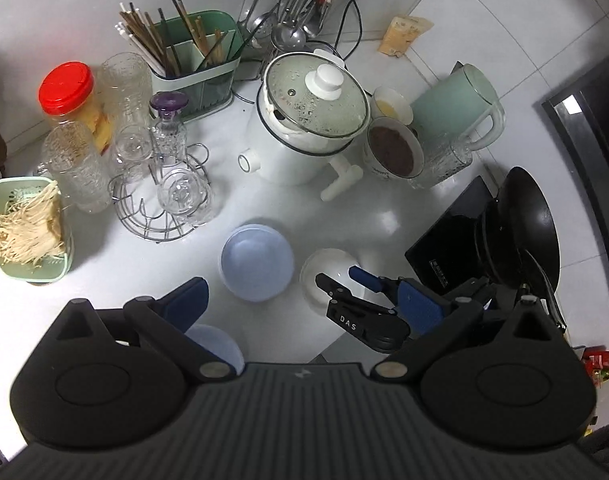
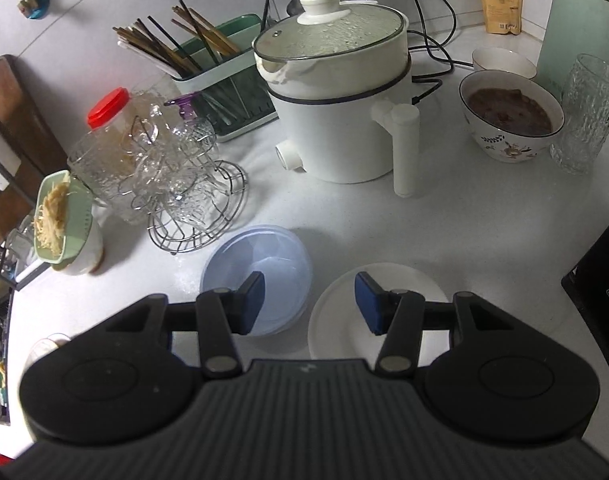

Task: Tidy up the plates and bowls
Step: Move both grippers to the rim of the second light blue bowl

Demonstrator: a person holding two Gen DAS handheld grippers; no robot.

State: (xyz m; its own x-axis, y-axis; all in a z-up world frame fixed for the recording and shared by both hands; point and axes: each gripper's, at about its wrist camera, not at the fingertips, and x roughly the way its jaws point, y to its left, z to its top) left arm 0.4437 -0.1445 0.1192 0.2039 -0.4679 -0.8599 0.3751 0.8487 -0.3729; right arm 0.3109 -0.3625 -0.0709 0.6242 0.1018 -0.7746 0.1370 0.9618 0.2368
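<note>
A pale blue bowl (image 1: 257, 262) (image 2: 260, 272) sits on the white counter near the front. A white plate (image 1: 330, 276) (image 2: 378, 312) lies just right of it. A second pale blue bowl (image 1: 214, 346) lies partly hidden under my left gripper. My left gripper (image 1: 304, 300) is open and empty, high above the counter. My right gripper (image 2: 308, 302) is open and empty, low over the gap between the blue bowl and the white plate; it also shows in the left wrist view (image 1: 340, 280), over the white plate.
A white electric pot (image 2: 336, 92) with glass lid stands behind. A wire rack of glasses (image 2: 184, 192), a chopstick holder (image 2: 220, 80), a red-lidded jar (image 1: 76, 100), a green basket (image 1: 28, 232), a filled patterned bowl (image 2: 508, 116), a kettle (image 1: 456, 104) and a black wok (image 1: 520, 232) surround them.
</note>
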